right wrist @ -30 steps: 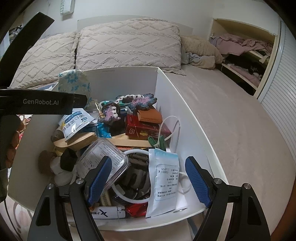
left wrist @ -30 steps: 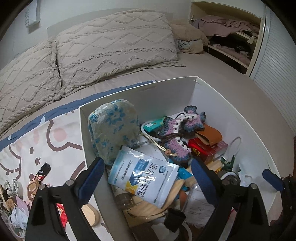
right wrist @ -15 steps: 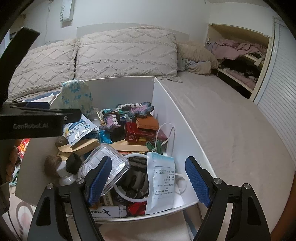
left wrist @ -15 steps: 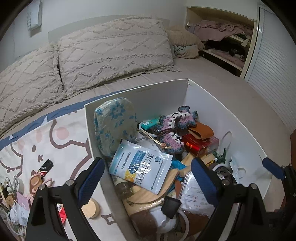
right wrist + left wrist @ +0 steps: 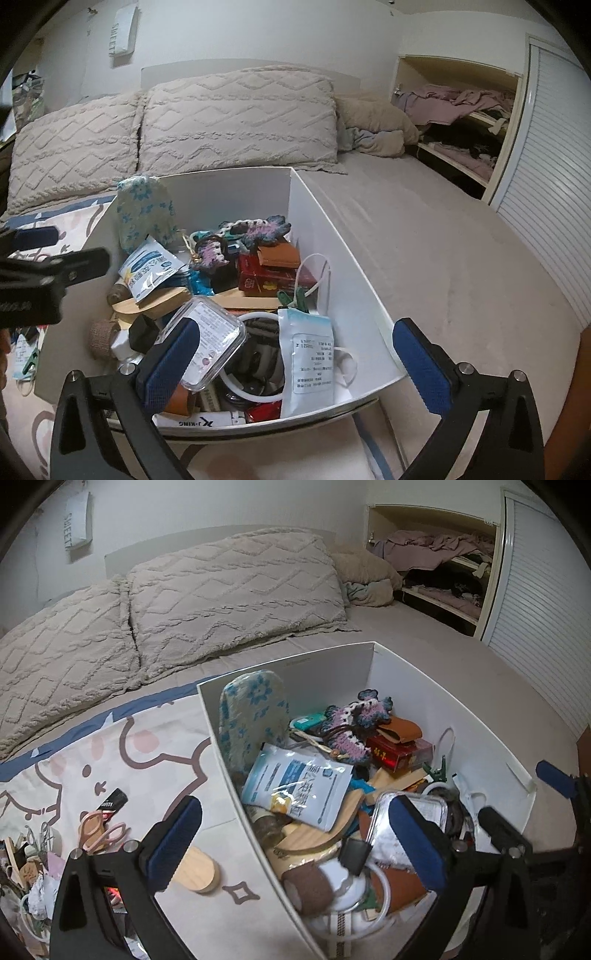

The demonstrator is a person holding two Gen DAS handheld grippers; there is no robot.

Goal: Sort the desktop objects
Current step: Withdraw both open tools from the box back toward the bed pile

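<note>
A white box (image 5: 332,672) on the bed is heaped with small objects: a blue-and-white packet (image 5: 299,782), a floral pouch (image 5: 255,716), a crocheted piece (image 5: 354,720), a red carton (image 5: 399,753) and a clear plastic case (image 5: 210,339). My left gripper (image 5: 295,843) hovers over the box's near left wall, its jaws opening, with nothing pressed between the pads. At the box's near edge (image 5: 332,410) my right gripper (image 5: 295,367) is also opening; the case and a white mask packet (image 5: 310,358) lie below, untouched.
Left of the box, on a cartoon-print blanket (image 5: 110,753), lie pink scissors (image 5: 99,830), a wooden disc (image 5: 197,871), a black tube (image 5: 112,801) and a pile of clutter (image 5: 22,867). Pillows (image 5: 229,590) sit behind. An open closet (image 5: 443,572) is at the right.
Both grippers' jaws have spread wider. The left gripper has drawn back from the box, so more of the blanket shows. The right gripper has barely shifted.
</note>
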